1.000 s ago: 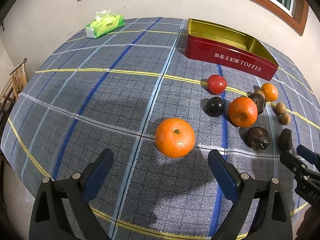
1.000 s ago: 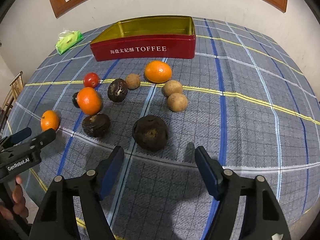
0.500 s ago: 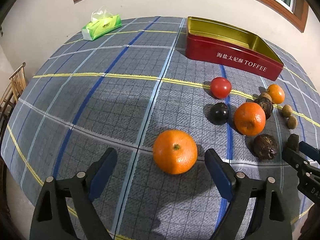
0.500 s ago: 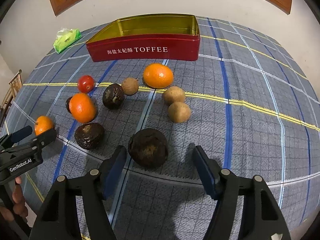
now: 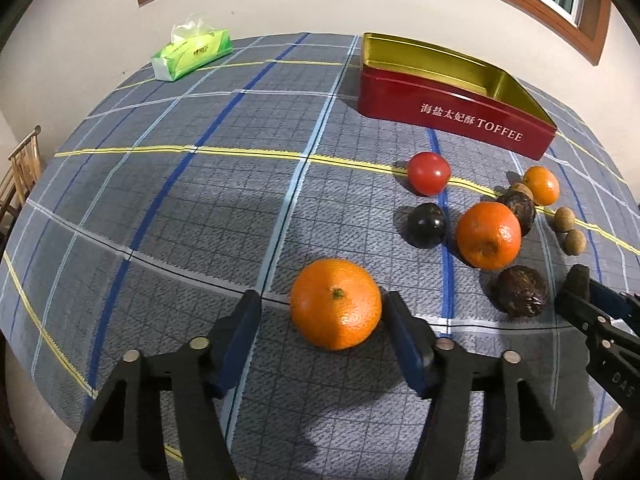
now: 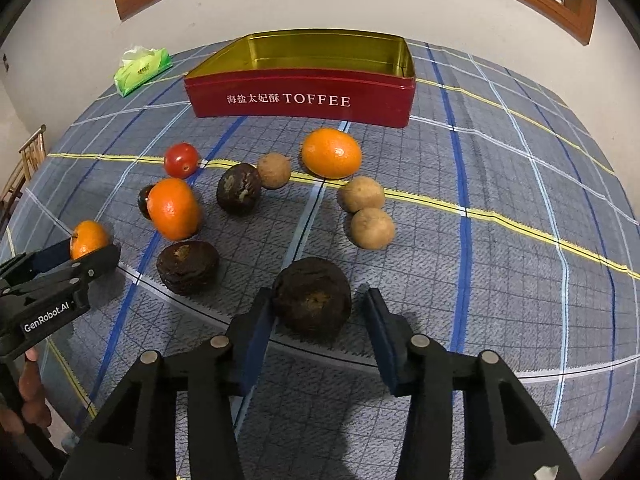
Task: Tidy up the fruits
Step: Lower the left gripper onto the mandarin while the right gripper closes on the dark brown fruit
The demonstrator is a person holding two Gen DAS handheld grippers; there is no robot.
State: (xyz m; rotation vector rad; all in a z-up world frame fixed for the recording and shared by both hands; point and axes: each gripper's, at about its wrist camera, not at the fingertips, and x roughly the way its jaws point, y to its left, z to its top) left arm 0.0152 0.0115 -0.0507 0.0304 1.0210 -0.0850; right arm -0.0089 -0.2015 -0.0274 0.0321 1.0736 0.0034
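A large orange (image 5: 336, 304) lies on the checked cloth between the fingers of my left gripper (image 5: 322, 308). Its jaws are closing: the right pad touches the peel, while a gap remains at the left pad. My right gripper (image 6: 318, 304) straddles a dark wrinkled fruit (image 6: 312, 300). Its jaws are closing too: the left pad is against the fruit and the right pad stands apart. The open red toffee tin (image 6: 300, 100) sits at the back with nothing visible inside it.
Loose on the cloth lie a tomato (image 6: 182, 160), two more oranges (image 6: 174, 208) (image 6: 331, 153), two other dark fruits (image 6: 187, 266) (image 6: 239, 188) and three brown round ones (image 6: 372, 228). A green tissue pack (image 5: 192, 54) is far left. A chair (image 5: 24, 168) stands beyond the table's edge.
Both pairs of jaws have narrowed around their fruit. Each gripper has also come closer, so the orange and the dark fruit now sit between the fingers.
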